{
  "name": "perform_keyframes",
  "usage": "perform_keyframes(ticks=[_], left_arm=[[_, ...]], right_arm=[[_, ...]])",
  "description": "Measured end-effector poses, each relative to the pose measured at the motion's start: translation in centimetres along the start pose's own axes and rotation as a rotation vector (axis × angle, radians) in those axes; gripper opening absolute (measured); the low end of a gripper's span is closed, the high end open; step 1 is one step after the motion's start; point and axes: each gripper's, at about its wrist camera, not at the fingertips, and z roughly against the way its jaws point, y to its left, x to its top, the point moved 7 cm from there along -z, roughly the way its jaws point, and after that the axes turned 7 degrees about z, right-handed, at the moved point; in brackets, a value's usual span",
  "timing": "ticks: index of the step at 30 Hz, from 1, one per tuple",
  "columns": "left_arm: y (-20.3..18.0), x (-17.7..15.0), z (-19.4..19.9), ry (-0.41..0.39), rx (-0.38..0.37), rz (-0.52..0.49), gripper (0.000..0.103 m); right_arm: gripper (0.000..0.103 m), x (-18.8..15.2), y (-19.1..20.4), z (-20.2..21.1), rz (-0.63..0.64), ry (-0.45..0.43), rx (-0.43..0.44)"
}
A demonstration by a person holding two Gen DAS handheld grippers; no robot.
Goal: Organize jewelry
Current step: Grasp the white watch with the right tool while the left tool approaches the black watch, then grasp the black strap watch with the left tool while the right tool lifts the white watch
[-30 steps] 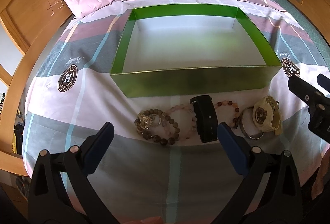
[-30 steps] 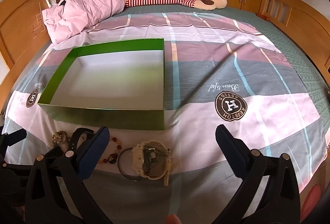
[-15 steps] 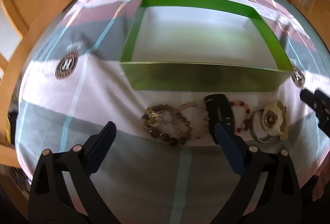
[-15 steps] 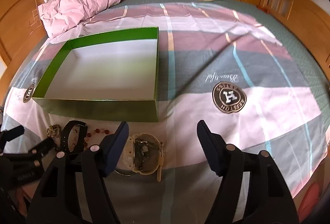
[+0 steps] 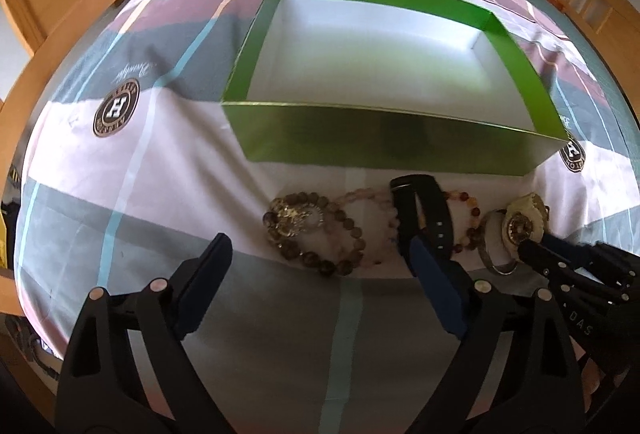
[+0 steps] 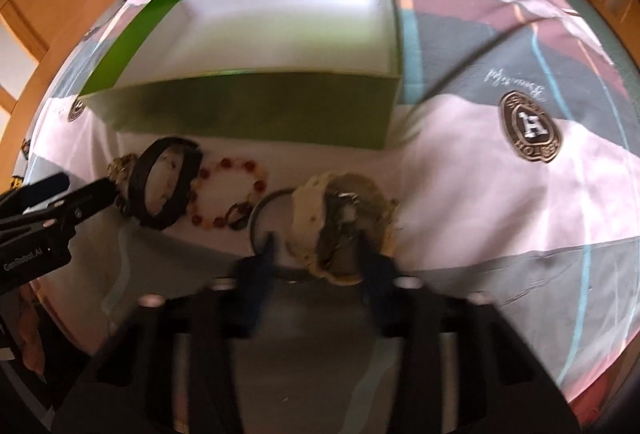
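Right jaws straddle the cream watch (image 6: 320,222); left jaws gape wide.

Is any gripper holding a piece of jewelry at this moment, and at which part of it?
Left gripper: open, holding nothing. Right gripper: its fingers straddle the cream watch on the bedsheet, but blur hides whether they grip it, so I cannot tell.

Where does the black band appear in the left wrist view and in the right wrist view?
Left wrist view: the black band lies right of centre, just beyond the left gripper's right-hand finger.
Right wrist view: the black band lies at the left, standing up as a ring.
Shared landmark: the green box just behind it in both views.
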Motion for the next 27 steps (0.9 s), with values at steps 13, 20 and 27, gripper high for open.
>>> perform_keyframes(ticks=[13, 20, 27], left_arm=[[-0.4, 0.0, 0.5, -0.021, 0.006, -0.017, 0.091], [-0.4, -0.1, 0.0, -0.008, 0.005, -0.02, 0.091], [1.0, 0.2, -1.5, 0.047, -0.004, 0.055, 0.091]], right_arm=[[0.018, 1.5, 1.4, 2.8, 0.027, -0.133, 0.055], [0.018, 1.6, 0.3, 2.1, -0.002, -0.107, 0.017], [0.018, 1.2, -1.0, 1.8, -0.031, -0.087, -0.012]])
